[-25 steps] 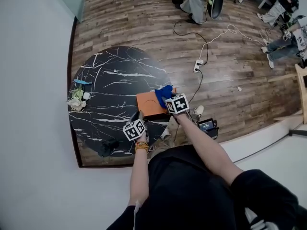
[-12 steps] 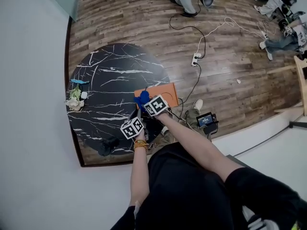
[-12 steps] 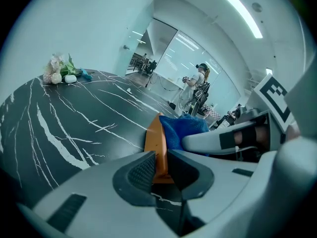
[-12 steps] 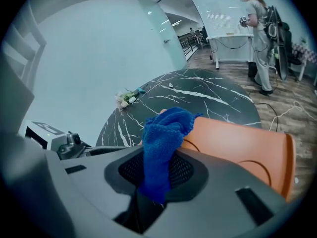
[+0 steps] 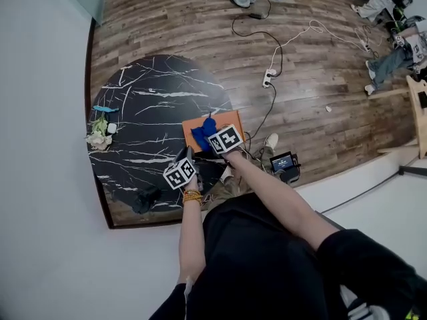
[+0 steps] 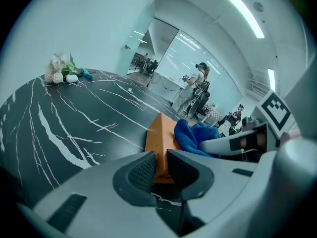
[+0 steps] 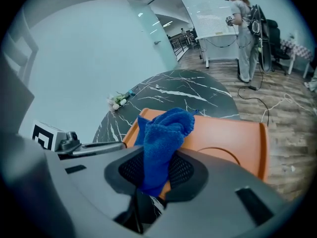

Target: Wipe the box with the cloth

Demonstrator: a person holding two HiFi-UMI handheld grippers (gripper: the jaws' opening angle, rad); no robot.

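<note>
Table: black marble, round, under and ahead of both grippers.
Box: orange and flat, lying on the table's near edge. It is directly ahead of the right gripper and ahead and to the right of the left gripper.
Left gripper: jaws drawn in to a narrow gap, with the box's near corner clamped between the pads. It looks like the steadying hand.
Right gripper: jaws closed nearly together on a bunched fold of the cloth, nothing else between them. It is tilted down over the box's near left part.
Cloth: blue, fluffy, rising out of the right gripper's jaws. It lies forward onto the box top, just beyond the fingertips.
Flowers: a small bunch at the table's far rim, well away from both grippers and no part of the job.
Done: cloth picked up, box pinned, cloth laid on the lid, so wiping appears to be under way.
Left: the lid to the right of the right gripper lies bare. No dirt or wipe marks show at this distance, so how much is already clean cannot be told. The sides look untouched by the cloth.
</note>
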